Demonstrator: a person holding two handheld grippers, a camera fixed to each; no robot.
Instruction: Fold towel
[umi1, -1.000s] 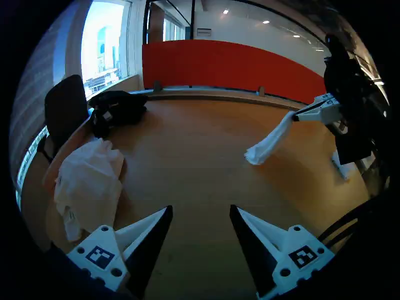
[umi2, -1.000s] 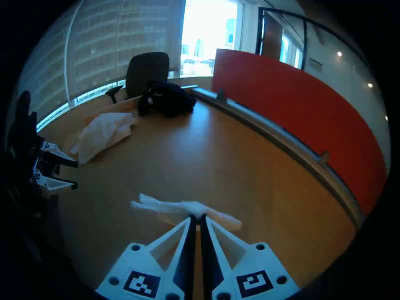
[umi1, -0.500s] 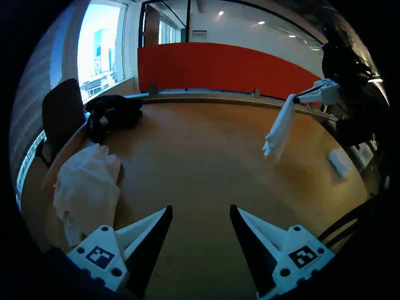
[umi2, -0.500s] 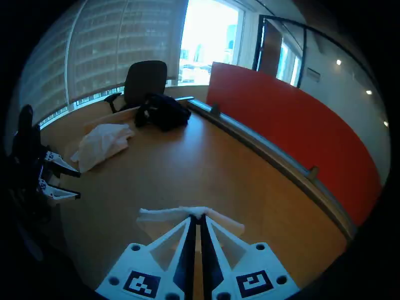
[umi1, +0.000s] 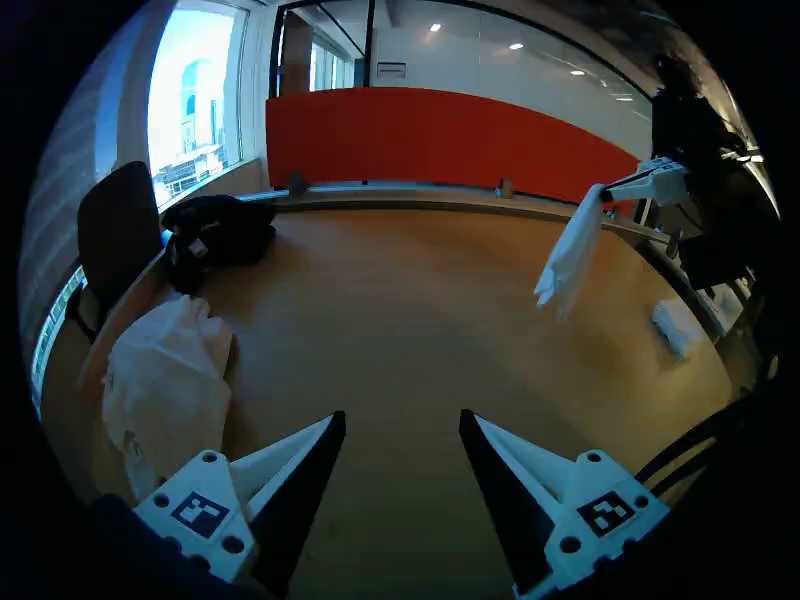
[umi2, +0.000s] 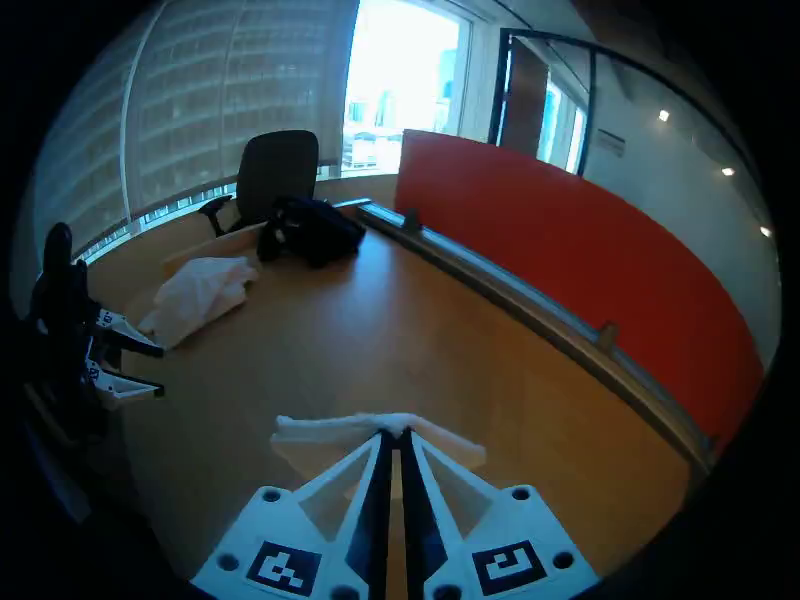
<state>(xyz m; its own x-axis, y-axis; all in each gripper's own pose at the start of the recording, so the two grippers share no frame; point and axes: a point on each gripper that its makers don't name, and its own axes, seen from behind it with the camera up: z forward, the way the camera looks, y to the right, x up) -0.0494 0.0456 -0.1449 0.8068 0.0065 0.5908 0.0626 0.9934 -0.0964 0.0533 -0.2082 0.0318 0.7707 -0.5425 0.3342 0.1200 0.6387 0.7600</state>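
— Lifted clear now: right gripper (umi2: 394, 438) clenched on the towel (umi1: 570, 255), which dangles above the table's (umi1: 400, 300) far right edge.
— Meanwhile the left gripper (umi1: 400, 425) gapes, empty. That thin pinch might slip.

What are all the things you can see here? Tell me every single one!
towel: one, white, hanging in the air above the table
table: one, brown wood, under everything
cloth pile: one, white, crumpled at the table's edge near the chair
folded cloth: one, white, small, on the table beyond the hanging towel
bundle: one, black, maybe a bag, on the table by the chair
chair: one, black, by the window
partition: one, red, along the table's far edge
left gripper: one, white and black, open, over the table
right gripper: one, white and black, shut on the towel
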